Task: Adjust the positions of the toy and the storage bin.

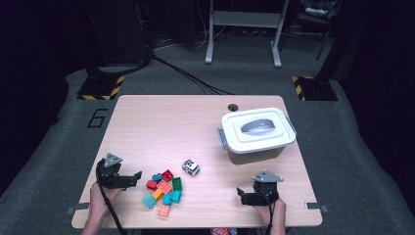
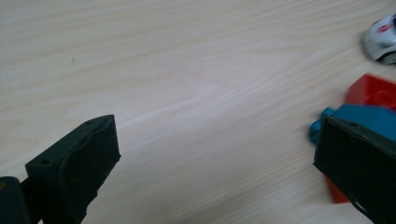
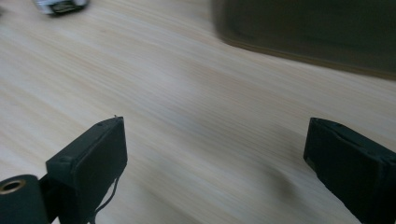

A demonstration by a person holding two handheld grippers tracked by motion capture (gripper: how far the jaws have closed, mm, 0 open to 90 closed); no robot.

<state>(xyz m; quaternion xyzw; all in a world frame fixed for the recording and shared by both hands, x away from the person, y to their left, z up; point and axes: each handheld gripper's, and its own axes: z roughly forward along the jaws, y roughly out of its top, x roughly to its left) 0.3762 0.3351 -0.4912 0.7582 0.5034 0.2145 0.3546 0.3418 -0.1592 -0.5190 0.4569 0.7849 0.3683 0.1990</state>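
Left gripper (image 2: 212, 163) (jaws wide) beside toy bricks (image 1: 163, 191).

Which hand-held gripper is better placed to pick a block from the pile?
Left. The left hand-held gripper sits open right beside the block pile; the right hand-held gripper is open too, farther off over bare table.

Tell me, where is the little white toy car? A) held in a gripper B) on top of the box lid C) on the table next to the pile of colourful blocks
C: in the high view the toy car stands on the table just beside the blocks, apart from the lidded box, with no gripper touching it.
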